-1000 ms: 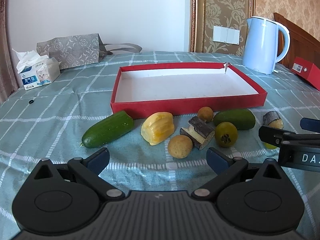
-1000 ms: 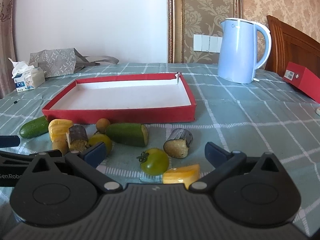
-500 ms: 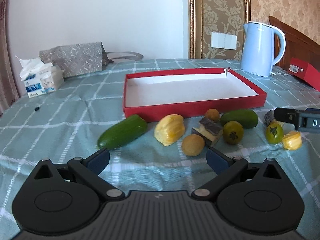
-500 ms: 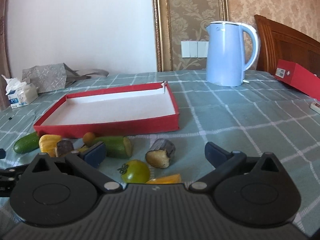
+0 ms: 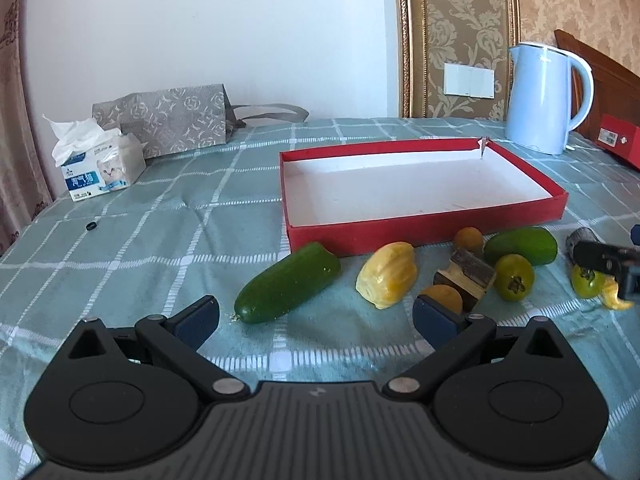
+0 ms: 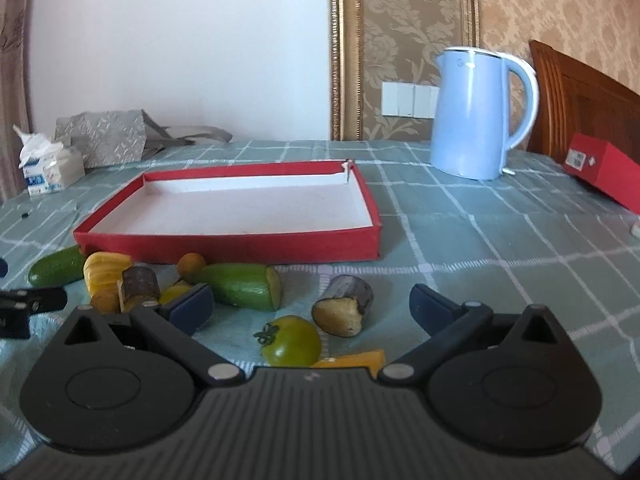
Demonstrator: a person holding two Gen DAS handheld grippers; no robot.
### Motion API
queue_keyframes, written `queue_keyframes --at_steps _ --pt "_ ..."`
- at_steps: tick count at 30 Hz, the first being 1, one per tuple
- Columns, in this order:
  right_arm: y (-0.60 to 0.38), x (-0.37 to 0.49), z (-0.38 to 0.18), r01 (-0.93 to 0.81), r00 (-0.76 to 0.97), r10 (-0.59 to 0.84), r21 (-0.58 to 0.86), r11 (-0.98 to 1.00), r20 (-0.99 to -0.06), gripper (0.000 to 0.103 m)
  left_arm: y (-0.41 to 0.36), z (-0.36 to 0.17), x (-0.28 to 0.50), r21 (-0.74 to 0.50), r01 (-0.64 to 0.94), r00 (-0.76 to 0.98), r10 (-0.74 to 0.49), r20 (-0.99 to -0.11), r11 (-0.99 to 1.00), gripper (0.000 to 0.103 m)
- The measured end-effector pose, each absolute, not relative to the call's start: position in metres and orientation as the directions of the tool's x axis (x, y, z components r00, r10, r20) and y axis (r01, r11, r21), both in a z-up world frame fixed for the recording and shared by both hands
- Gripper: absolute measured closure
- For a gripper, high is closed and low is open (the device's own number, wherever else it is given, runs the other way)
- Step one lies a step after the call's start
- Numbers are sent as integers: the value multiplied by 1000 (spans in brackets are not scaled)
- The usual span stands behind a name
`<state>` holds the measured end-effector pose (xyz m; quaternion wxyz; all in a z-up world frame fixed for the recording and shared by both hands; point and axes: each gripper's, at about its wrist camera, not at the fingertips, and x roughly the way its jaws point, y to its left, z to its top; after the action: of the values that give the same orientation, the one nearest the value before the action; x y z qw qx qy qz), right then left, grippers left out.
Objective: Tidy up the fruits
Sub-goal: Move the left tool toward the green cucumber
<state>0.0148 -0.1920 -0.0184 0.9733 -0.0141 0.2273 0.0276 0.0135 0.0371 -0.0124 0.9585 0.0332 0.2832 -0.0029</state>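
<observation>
Half the yellow wedge [image 6: 356, 359] hidden behind right gripper [image 6: 310, 308], jaws apart.

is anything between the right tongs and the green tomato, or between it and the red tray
Nothing visible blocks the open right tongs from the green tomato, which lies just ahead between the fingers. Toward the red tray, the cut cucumber piece and a brown-skinned chunk lie partly in the path, so lifting over them looks safest.

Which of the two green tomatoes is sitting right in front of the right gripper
The green tomato with its leafy stem pointing left, lying between the open fingers of the right gripper, beside the yellow wedge. The other green tomato lies further left, by the bark-covered chunk.
</observation>
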Motion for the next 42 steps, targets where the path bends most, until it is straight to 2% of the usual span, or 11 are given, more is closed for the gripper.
queue_keyframes --at_steps 31,42 --pt "-172 24 -18 -77 899 43 -62 995 -437 0 59 -22 45 133 108 830 -16 -557 985 0" --pt "-169 26 -18 -79 902 41 -70 994 -430 0 70 -24 59 80 120 812 -51 -582 990 0"
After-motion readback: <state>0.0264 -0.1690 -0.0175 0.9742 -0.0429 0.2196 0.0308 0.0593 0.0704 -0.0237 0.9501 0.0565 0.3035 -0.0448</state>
